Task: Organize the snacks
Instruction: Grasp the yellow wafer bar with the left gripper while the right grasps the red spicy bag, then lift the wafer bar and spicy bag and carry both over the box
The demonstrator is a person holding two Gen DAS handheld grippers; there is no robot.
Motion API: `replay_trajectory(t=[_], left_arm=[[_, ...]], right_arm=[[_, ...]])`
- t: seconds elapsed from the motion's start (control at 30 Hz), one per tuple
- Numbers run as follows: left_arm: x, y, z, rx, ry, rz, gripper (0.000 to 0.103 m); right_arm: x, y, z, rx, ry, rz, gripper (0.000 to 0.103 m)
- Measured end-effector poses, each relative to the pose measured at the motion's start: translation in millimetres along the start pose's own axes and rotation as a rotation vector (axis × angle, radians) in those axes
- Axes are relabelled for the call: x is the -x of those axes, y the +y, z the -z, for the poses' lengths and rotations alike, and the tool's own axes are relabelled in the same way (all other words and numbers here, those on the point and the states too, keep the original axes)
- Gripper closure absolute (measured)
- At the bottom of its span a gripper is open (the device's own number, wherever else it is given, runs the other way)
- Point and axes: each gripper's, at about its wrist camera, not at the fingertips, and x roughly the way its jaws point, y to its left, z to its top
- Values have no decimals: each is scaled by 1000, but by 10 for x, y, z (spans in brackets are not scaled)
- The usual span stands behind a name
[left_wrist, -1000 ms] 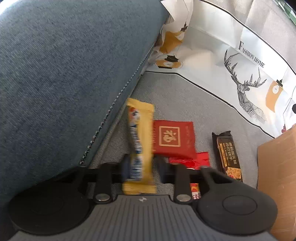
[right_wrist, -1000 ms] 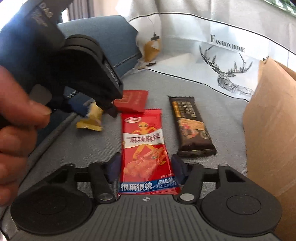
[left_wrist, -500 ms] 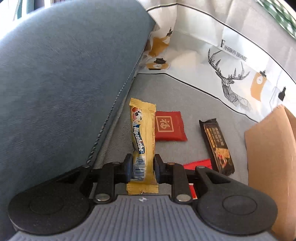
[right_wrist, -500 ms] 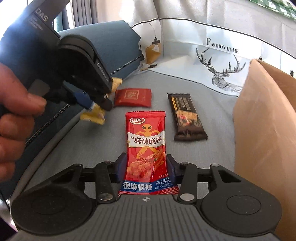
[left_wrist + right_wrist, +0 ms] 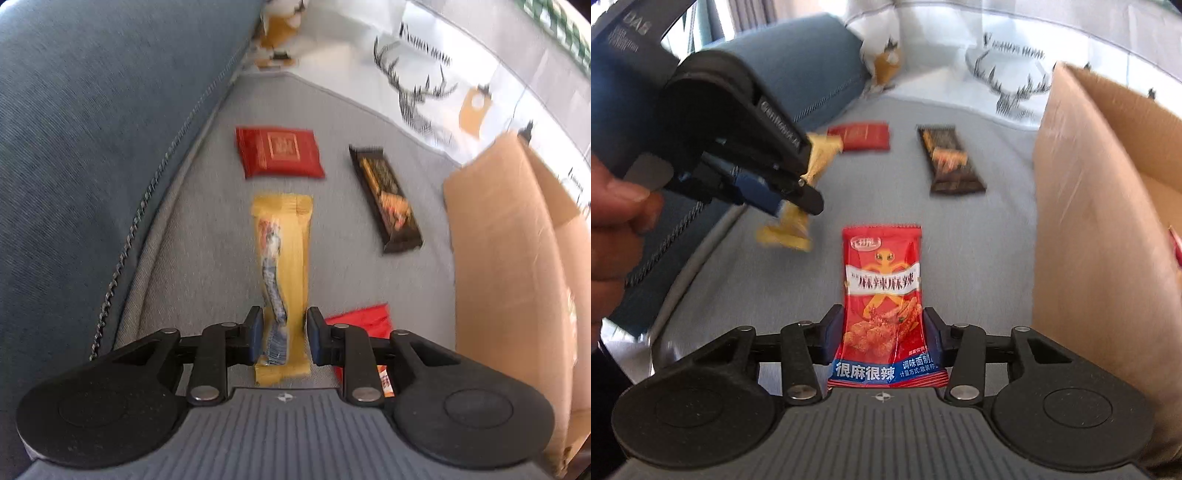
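Note:
In the left wrist view my left gripper [image 5: 284,332] is shut on the lower part of a yellow snack bar [image 5: 284,251], which hangs above the grey seat. The right wrist view shows that same left gripper [image 5: 798,195] at the left, a hand around it, with the yellow snack bar [image 5: 820,155] sticking out both sides. My right gripper [image 5: 882,332] holds a red spicy snack packet [image 5: 882,280] between its pads, lifted off the seat. Its jaws are opening slightly. A corner of the red spicy snack packet [image 5: 362,321] shows behind my left gripper's right finger.
An open cardboard box [image 5: 1089,221] stands close on the right, also the cardboard box [image 5: 509,258] in the left view. A red square packet [image 5: 280,151] and a brown bar [image 5: 388,199] lie on the grey seat. A blue cushion [image 5: 92,129] rises on the left.
Both grippers have risen and shifted toward the cardboard box, each carrying its snack. The box fills more of both views. The red square packet and brown bar stayed put.

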Motion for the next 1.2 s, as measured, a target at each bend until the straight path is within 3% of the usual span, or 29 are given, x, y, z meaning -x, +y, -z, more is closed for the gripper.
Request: replay_trajectory(t=[0.2,0.37,0.53,0.6,0.7,0.77,0.8,0.97,1.2], left_arm=[[-98,-40,-12,-7,13,-44,63],[-187,-77,-48,-22,18,-87,46],[-227,-100,-94,-30,9,-107,46],[-241,-108,-111,-32,5,-109,48],[-241,-118,-126,-40,-6,-117,67],[-234,-127,-130,-42,-11,-116,83],[-227,-129,-132,-44,-15,-115,85],[-149,-131,-155,-27,-56,-113,90],[159,-192,-110,4,-163,-69,90]], right_arm=[[-43,27,22,21,1,15,46],[-163,-5,-26,3,10,20,38],[-226,-11,-71,9,-10,30,37],[-236,-18,-81,7,-16,34,38],[-237,-18,-88,13,-25,42,50],[-232,-21,-93,17,-31,47,52],[-220,-29,-87,14,-32,46,53],[-144,-37,-101,2,-67,51,55],[204,-20,-75,17,-192,43,55]])
